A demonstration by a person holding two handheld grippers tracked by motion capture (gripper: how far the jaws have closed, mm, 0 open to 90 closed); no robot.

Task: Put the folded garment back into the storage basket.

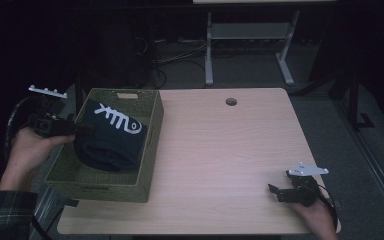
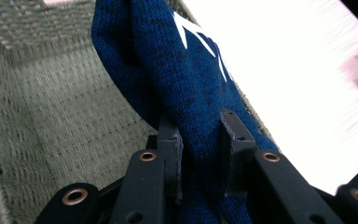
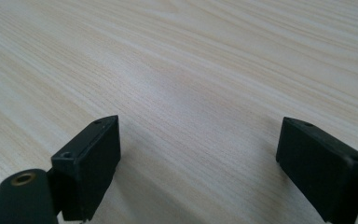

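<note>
A dark blue knitted garment point(image 1: 111, 136) with a white fishbone design hangs inside the green woven basket point(image 1: 149, 145) at the table's left. My left gripper point(image 1: 86, 128) reaches in over the basket's left wall and is shut on the garment's edge. In the left gripper view the blue knit point(image 2: 186, 79) is pinched between both black pads, above the basket floor point(image 2: 56, 107). Near the table's front right corner my right gripper point(image 1: 274, 190) rests low over the wood, open. In the right gripper view it point(image 3: 198, 154) has only bare tabletop between its fingers.
The light wooden table point(image 1: 230, 150) has a round cable hole point(image 1: 231, 101) at the back. Beyond it stand a white desk frame point(image 1: 250, 45) and cables on the dark floor. The basket takes up the table's left third.
</note>
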